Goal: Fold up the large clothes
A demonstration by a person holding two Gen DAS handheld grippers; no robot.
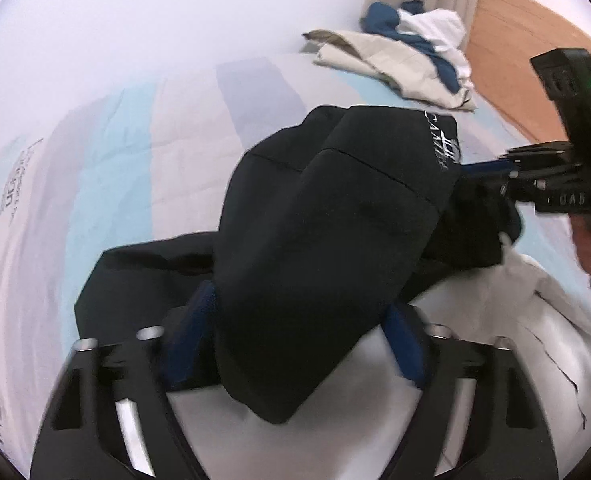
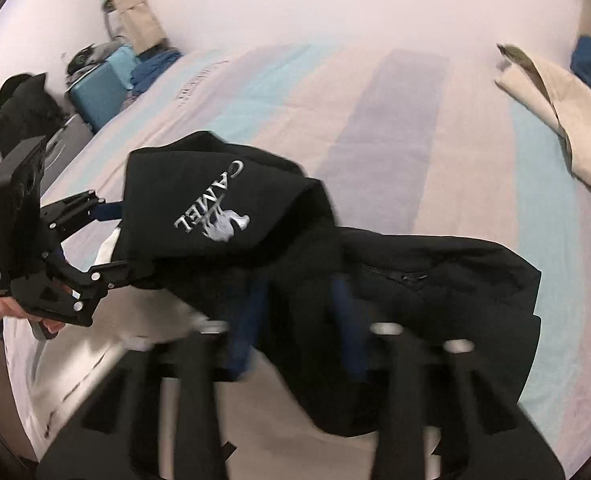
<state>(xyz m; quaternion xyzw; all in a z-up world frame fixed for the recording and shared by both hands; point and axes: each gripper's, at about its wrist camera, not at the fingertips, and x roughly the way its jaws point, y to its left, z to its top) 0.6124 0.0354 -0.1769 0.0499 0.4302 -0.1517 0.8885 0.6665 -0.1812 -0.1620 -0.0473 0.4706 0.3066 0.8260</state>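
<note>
A black jacket (image 1: pixel 327 216) with a white CAMEL logo (image 2: pixel 211 212) hangs bunched between both grippers above a striped bed. My left gripper (image 1: pixel 299 320) has its blue fingers (image 1: pixel 197 320) around a thick fold of the jacket. It also shows in the right wrist view (image 2: pixel 111 240), with the jacket between its fingers. My right gripper (image 2: pixel 299 312) has its blue pads (image 2: pixel 251 320) on the jacket's near edge. It shows in the left wrist view (image 1: pixel 483 176), holding the jacket's far end. A zipper (image 2: pixel 395 276) runs across the cloth.
The bed sheet (image 2: pixel 395 128) has pale blue, lilac and cream stripes. A pile of beige, white and blue clothes (image 1: pixel 407 56) lies at the bed's far corner. A white garment (image 1: pixel 535 320) lies under the jacket. A teal suitcase (image 2: pixel 99 88) and bags stand beside the bed.
</note>
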